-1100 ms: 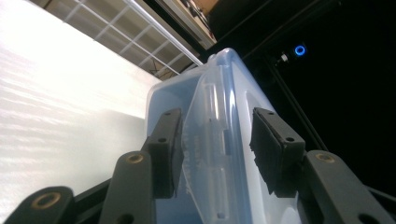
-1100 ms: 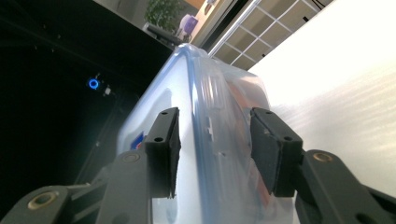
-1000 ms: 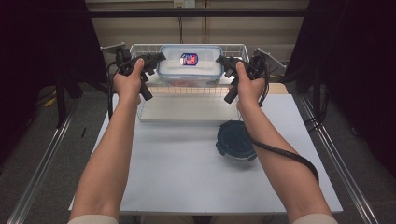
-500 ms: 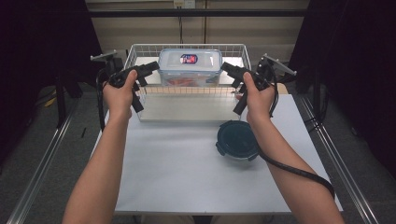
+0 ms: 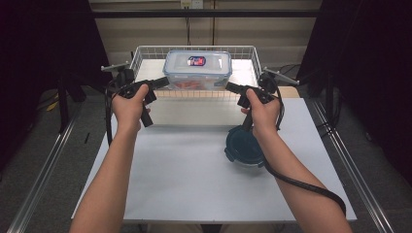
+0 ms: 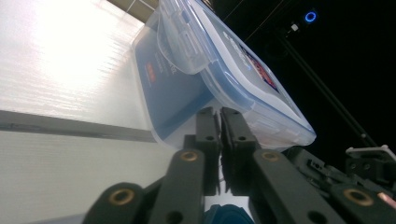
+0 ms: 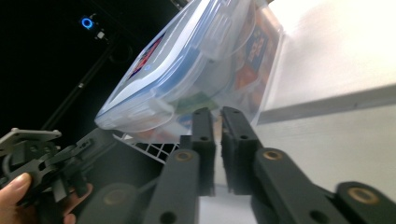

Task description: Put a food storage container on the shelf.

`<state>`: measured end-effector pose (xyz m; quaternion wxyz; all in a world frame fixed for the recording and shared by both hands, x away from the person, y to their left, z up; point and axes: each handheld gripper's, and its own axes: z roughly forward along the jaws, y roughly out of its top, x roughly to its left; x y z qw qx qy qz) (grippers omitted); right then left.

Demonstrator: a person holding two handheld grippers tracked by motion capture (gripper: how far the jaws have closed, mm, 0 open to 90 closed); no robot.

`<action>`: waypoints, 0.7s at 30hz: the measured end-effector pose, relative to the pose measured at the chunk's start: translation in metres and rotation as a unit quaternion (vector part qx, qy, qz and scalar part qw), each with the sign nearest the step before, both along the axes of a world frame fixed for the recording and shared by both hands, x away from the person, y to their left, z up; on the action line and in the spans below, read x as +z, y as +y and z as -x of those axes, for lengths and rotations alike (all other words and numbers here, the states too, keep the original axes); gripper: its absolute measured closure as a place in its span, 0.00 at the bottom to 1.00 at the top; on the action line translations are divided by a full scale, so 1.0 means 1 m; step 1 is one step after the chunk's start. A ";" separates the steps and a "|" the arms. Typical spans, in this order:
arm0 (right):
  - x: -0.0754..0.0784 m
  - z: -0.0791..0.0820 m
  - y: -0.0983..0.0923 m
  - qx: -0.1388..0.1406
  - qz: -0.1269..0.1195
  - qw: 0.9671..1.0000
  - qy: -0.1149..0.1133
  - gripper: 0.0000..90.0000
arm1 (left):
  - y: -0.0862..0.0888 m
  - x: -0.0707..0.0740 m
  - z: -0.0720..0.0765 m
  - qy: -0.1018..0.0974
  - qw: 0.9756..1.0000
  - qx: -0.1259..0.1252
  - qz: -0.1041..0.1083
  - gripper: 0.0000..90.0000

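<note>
we see the box (image 5: 197,69) sitting in the basket (image 5: 243,51) with its lid on, so that part looks done. our left gripper (image 5: 163,81) and right gripper (image 5: 231,87) have just closed their jaws tight, with nothing between them, near the box. a round lid (image 5: 243,148) waits on the table (image 5: 184,165). the box sticker is too blurry to read.

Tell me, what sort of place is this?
Probably a lab or recording booth, not a home: a bare white table framed by dark curtains, a person working with handheld grippers, and a clear lidded box in a wire basket.
</note>
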<state>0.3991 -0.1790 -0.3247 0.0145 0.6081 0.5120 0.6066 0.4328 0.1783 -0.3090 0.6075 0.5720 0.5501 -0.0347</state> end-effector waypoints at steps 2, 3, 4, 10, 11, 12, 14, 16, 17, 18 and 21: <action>0.000 -0.003 0.000 0.003 0.001 1.000 0.001 0.98 | -0.003 0.000 0.000 0.001 1.000 -0.004 0.001 1.00; 0.000 -0.005 0.000 0.002 0.004 1.000 0.000 0.99 | -0.004 0.000 -0.001 0.002 1.000 -0.005 -0.003 1.00; -0.001 -0.007 0.000 0.001 0.006 1.000 0.000 1.00 | -0.005 -0.001 -0.001 0.002 1.000 -0.005 -0.003 1.00; -0.002 -0.015 -0.001 -0.003 0.006 1.000 0.002 1.00 | -0.010 -0.003 -0.004 0.003 1.000 0.002 -0.003 1.00; -0.002 -0.016 -0.001 -0.003 0.008 1.000 0.001 1.00 | -0.010 -0.004 -0.004 0.003 1.000 0.004 -0.004 1.00; -0.001 -0.016 0.000 -0.003 0.010 1.000 0.000 1.00 | -0.011 -0.004 -0.004 0.002 1.000 0.005 -0.003 1.00; -0.001 -0.016 0.001 -0.002 0.018 1.000 -0.001 1.00 | -0.012 -0.005 -0.004 0.005 1.000 -0.005 0.000 1.00; -0.003 -0.013 0.004 0.008 0.024 1.000 -0.003 1.00 | -0.014 -0.005 -0.004 0.004 1.000 -0.005 0.000 1.00; -0.004 -0.011 0.005 0.013 0.021 1.000 -0.001 1.00 | -0.015 -0.005 -0.004 0.006 1.000 -0.005 0.001 1.00; -0.005 -0.011 0.006 0.016 0.016 1.000 0.001 1.00 | -0.015 -0.005 -0.005 0.007 1.000 -0.006 0.004 1.00; -0.004 -0.012 0.007 0.017 0.013 1.000 0.001 1.00 | -0.017 -0.005 -0.005 0.004 1.000 -0.006 -0.001 1.00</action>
